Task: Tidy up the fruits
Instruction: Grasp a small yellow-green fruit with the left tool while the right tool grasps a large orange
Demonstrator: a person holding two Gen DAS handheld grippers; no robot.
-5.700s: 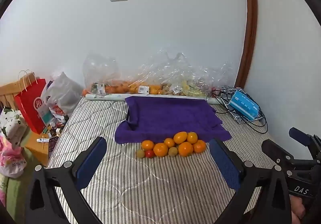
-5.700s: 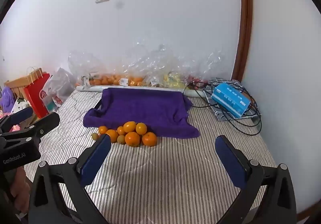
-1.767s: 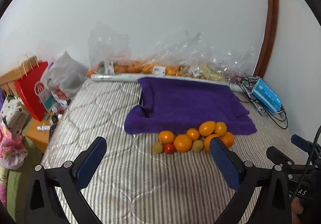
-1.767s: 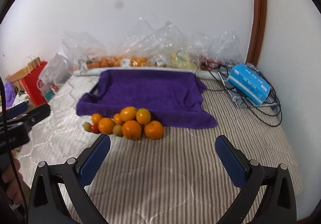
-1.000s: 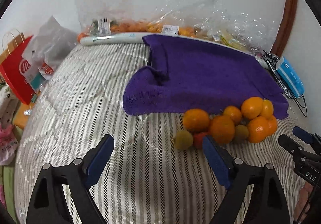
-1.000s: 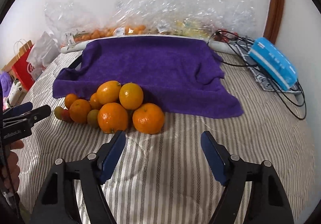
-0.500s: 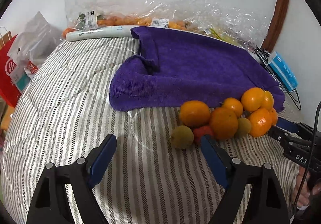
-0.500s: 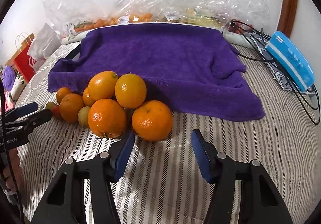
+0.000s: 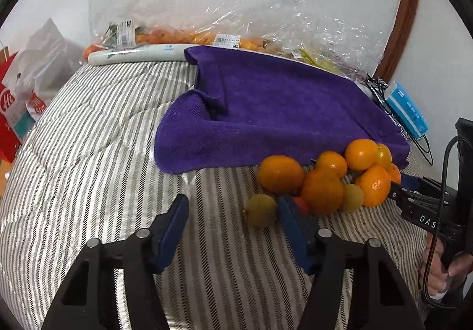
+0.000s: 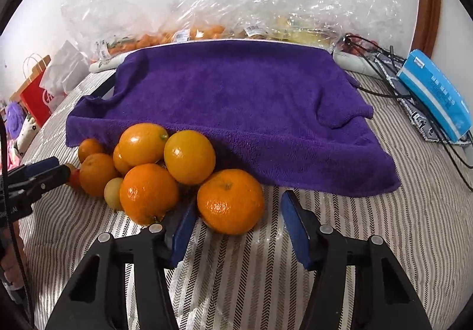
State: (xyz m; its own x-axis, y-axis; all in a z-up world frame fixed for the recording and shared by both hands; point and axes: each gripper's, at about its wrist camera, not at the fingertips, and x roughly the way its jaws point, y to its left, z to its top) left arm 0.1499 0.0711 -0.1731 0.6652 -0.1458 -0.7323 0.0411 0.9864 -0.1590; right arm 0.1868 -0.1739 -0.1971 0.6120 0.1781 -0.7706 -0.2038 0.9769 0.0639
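At the centre of the right wrist view, on a striped bed (image 10: 384,241), there's a little heap of fruits (image 10: 165,170) sitting right against the near edge of a purple towel (image 10: 236,105). Mostly oranges, plus a couple of small greenish ones and a red one half hidden on the left.

The right tool (image 10: 239,226) is low in the frame with its blue pads on either side of the nearest orange (image 10: 230,201), the one at the right end of the heap. Its jaws are closing, with the orange between them; the left pad looks to be just about on it, while the right pad shows a gap, so no real grip.

In the left wrist view, the left tool (image 9: 233,220) is at lower centre, jaws closing too. The small greenish fruit (image 9: 260,209) sits just inside its right pad, with bare bed across to the left pad.

Clear plastic bags (image 10: 207,11) of more fruit are piled along the wall at the top, and a blue box (image 10: 434,93) with cables sits at the right.
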